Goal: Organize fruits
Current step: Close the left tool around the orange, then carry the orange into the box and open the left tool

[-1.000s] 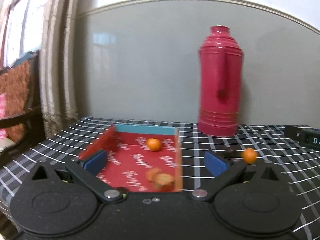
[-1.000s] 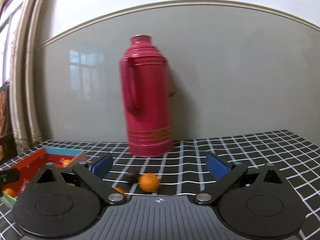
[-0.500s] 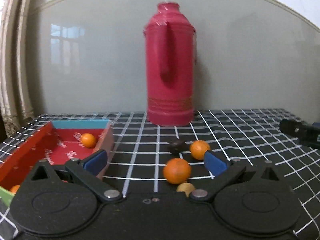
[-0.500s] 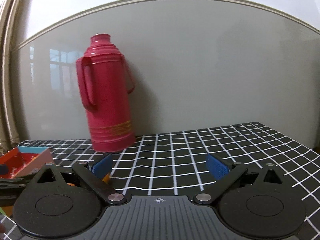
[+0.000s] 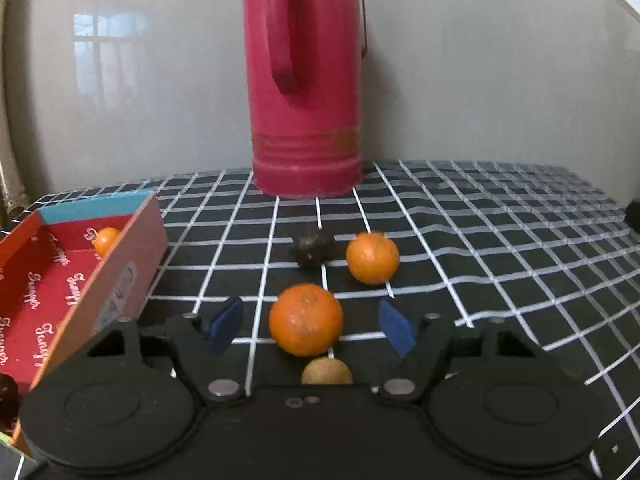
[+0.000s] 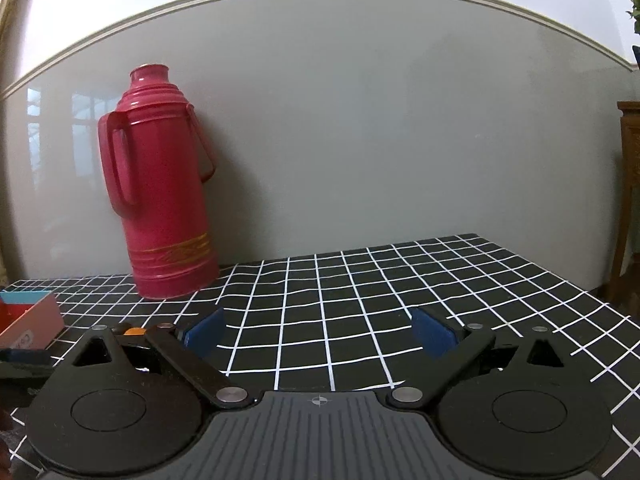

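Note:
In the left wrist view a large orange (image 5: 306, 319) lies on the checked cloth between the blue pads of my left gripper (image 5: 312, 326). Its jaws are closing around the fruit, with gaps still showing on both sides. A small tan fruit (image 5: 327, 371) lies just behind the orange, close to the gripper body. Farther off sit a second orange (image 5: 372, 258) and a dark round fruit (image 5: 313, 247). At the left stands the red box (image 5: 120, 276) with a small orange (image 5: 106, 240) inside. My right gripper (image 6: 319, 334) is open over bare cloth.
A tall red thermos (image 5: 306, 80) stands by the wall behind the fruits; the right wrist view has the thermos (image 6: 162, 188) at its left. The black-and-white checked tablecloth (image 6: 360, 300) runs right to the table's edge. A dark object (image 5: 633, 216) peeks in at the far right.
My left gripper swung right from the red box toward the loose fruits, dropped closer, and its pads narrowed around the large orange. The right gripper's view panned right, away from the fruits.

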`<move>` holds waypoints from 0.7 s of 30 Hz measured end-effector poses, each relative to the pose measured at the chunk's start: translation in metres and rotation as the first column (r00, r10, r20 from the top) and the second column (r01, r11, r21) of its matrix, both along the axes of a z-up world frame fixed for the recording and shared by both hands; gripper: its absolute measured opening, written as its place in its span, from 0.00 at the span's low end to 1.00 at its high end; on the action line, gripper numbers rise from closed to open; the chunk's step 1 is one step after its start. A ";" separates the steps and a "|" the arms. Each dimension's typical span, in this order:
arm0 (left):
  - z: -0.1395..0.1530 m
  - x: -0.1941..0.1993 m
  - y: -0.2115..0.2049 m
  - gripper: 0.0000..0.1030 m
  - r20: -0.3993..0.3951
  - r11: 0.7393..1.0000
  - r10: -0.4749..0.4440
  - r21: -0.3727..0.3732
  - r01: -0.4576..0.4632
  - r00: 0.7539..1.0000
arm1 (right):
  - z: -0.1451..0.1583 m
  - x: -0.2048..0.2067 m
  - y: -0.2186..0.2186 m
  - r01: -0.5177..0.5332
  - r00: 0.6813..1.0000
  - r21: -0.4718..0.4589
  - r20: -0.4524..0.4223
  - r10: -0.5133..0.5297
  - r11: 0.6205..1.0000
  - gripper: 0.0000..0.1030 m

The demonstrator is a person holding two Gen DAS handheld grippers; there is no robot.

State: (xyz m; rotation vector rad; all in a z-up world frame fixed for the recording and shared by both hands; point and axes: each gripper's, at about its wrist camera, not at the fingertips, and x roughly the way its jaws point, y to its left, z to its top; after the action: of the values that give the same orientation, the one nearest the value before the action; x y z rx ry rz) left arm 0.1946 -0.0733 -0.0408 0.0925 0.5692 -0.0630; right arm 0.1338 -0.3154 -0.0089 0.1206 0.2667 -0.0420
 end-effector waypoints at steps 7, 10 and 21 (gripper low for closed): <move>-0.001 0.002 0.000 0.31 -0.011 0.999 -0.022 -0.023 0.022 1.000 | 0.001 0.000 -0.001 0.006 1.000 0.001 0.002 -0.006 1.000 0.96; 0.002 -0.002 0.001 0.31 0.013 1.000 -0.023 -0.014 0.024 1.000 | 0.001 0.000 0.001 0.008 1.000 0.000 0.002 -0.008 1.000 0.96; 0.034 -0.028 0.026 0.31 0.123 1.000 0.004 -0.011 -0.003 0.992 | 0.004 0.002 0.023 -0.035 0.999 0.001 0.010 0.035 0.999 0.96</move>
State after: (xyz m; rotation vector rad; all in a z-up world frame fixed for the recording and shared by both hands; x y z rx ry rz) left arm 0.1663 -0.0476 -0.0066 0.0841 0.4459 -0.0562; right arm 0.1358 -0.2923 -0.0052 0.1169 0.2589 -0.0065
